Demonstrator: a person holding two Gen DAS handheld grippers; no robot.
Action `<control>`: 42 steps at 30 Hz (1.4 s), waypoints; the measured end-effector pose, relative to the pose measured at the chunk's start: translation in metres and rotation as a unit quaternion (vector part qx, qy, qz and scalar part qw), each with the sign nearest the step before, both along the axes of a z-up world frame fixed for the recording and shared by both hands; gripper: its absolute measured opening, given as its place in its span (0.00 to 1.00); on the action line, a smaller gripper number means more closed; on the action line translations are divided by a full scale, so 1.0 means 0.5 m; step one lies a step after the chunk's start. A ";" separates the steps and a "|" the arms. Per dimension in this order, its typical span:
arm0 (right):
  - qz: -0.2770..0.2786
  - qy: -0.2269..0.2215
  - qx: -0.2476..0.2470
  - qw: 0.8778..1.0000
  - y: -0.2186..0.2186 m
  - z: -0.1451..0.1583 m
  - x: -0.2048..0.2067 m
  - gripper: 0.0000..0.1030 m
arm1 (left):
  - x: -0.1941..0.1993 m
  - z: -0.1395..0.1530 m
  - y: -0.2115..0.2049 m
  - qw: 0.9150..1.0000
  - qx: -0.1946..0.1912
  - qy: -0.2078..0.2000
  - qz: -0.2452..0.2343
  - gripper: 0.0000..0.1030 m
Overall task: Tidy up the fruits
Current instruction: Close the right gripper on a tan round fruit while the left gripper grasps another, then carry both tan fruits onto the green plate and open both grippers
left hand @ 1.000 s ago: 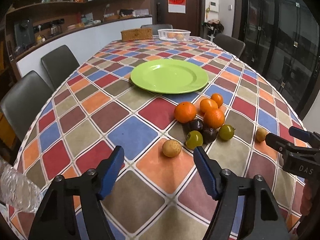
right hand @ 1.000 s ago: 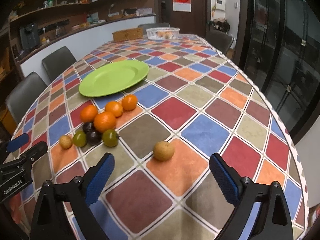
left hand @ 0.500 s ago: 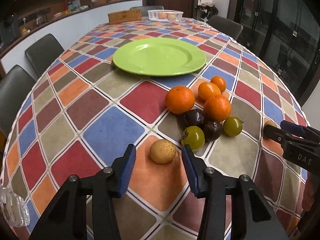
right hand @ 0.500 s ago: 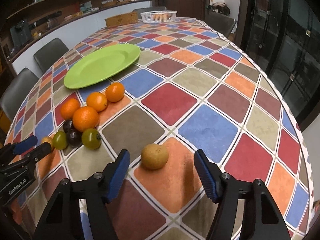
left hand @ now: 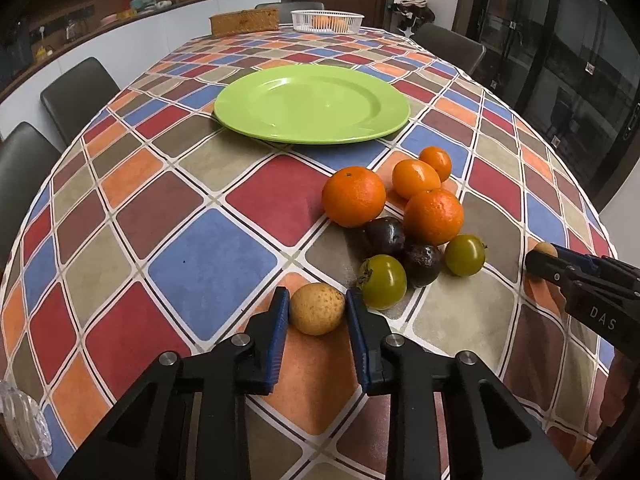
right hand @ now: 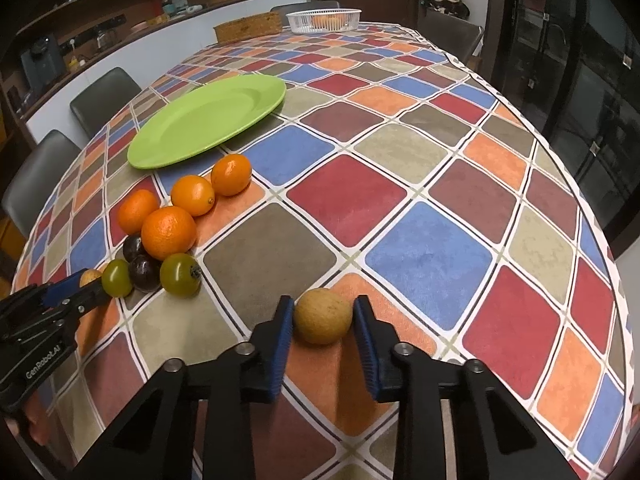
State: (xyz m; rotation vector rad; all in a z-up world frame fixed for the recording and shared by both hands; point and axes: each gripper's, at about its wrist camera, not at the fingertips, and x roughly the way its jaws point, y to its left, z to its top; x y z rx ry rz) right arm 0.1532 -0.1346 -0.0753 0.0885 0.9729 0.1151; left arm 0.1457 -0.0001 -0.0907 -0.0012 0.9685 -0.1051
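My left gripper (left hand: 317,308) is shut on a tan round fruit (left hand: 317,309) that rests on the table. My right gripper (right hand: 323,317) is shut on a second tan round fruit (right hand: 323,316), also on the table. Between them lies a cluster of several oranges (left hand: 353,196), two dark purple fruits (left hand: 384,236) and two green fruits (left hand: 382,281). A green plate (left hand: 312,102) lies empty beyond the cluster; it also shows in the right wrist view (right hand: 208,120). The right gripper shows at the right edge of the left wrist view (left hand: 560,264).
A checked tablecloth (left hand: 212,256) covers the long table. A white basket (left hand: 326,21) and a wicker box (left hand: 244,22) stand at the far end. Dark chairs (left hand: 78,94) line the left side. A plastic bottle (left hand: 24,416) lies at the near left edge.
Both grippers moved forward and down to the tan fruits and their jaws closed from wide open onto them.
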 end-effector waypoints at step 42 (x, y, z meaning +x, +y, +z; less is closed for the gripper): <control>0.167 -0.062 0.043 0.983 0.144 0.134 0.190 0.30 | 0.189 0.114 0.053 0.998 -0.033 -0.050 -0.025 0.27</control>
